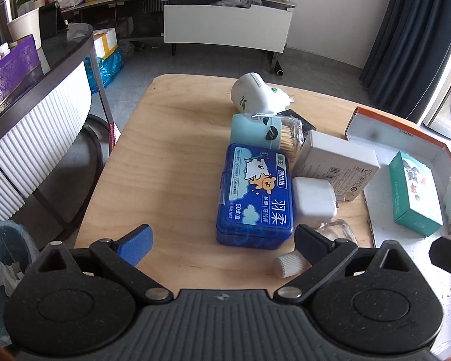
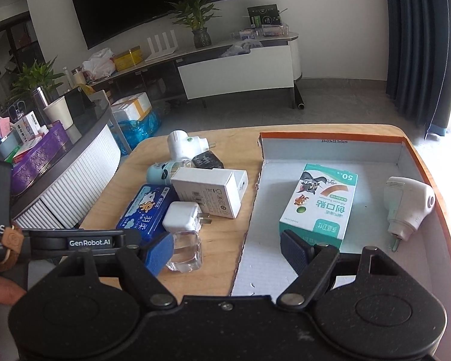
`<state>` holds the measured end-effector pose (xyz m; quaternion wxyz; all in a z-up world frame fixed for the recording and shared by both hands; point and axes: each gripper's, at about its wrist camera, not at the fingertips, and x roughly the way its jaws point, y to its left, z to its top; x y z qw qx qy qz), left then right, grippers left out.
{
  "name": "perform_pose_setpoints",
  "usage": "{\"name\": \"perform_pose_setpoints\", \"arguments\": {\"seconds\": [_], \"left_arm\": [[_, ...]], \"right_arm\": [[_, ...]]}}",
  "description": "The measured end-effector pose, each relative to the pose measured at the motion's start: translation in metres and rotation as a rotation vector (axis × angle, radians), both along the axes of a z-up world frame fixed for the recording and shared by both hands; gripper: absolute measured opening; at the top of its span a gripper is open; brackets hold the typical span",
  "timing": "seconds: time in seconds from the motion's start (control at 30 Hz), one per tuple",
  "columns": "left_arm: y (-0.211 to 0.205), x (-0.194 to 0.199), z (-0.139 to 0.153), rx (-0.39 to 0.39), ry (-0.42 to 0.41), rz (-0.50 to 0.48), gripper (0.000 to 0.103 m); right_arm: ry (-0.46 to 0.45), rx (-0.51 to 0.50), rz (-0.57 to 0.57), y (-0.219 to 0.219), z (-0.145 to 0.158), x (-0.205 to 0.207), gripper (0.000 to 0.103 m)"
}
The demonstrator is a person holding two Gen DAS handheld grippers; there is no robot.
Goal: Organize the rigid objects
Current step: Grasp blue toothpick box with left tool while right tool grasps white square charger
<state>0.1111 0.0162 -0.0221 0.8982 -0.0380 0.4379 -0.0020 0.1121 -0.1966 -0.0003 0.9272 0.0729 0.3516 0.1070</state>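
Note:
A blue floss-pick box (image 1: 255, 195) (image 2: 145, 209) lies on the wooden table (image 1: 165, 150) in a cluster with a white charger (image 1: 314, 203) (image 2: 182, 221), a white carton (image 1: 336, 162) (image 2: 210, 192), a toothpick holder (image 1: 267, 132), a white plug-in device (image 1: 255, 93) (image 2: 180, 144) and a clear glass bottle (image 2: 186, 249). An orange-rimmed open box (image 2: 330, 138) (image 1: 397, 123) holds a teal bandage carton (image 2: 318, 201) (image 1: 415, 192) and a white plug-in device (image 2: 406, 207). My left gripper (image 1: 222, 240) is open, just in front of the blue box. My right gripper (image 2: 225, 251) is open and empty over the box's near edge.
A curved dark counter (image 1: 45, 69) with a purple tin (image 1: 6, 72) stands to the left. A bin (image 1: 3, 255) sits at the lower left. A TV bench (image 2: 225, 57) stands across the floor. A white ribbed bottle cap (image 1: 288, 266) lies by my left gripper's right finger.

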Motion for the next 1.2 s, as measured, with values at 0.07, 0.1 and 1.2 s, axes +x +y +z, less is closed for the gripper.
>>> {"name": "perform_pose_setpoints", "arguments": {"seconds": [0.07, 0.1, 1.2], "left_arm": [[-0.002, 0.006, -0.003, -0.001, 0.0, -0.011, 0.103], [-0.004, 0.01, -0.005, -0.003, -0.001, -0.02, 0.103], [0.038, -0.004, 0.006, -0.015, -0.142, 0.009, 0.063]], "right_arm": [[0.004, 0.003, -0.004, -0.001, -0.002, 0.001, 0.092], [0.007, 0.003, -0.004, -0.001, -0.003, 0.001, 0.092], [0.122, -0.08, -0.018, 0.089, -0.061, 0.095, 0.092]]}}
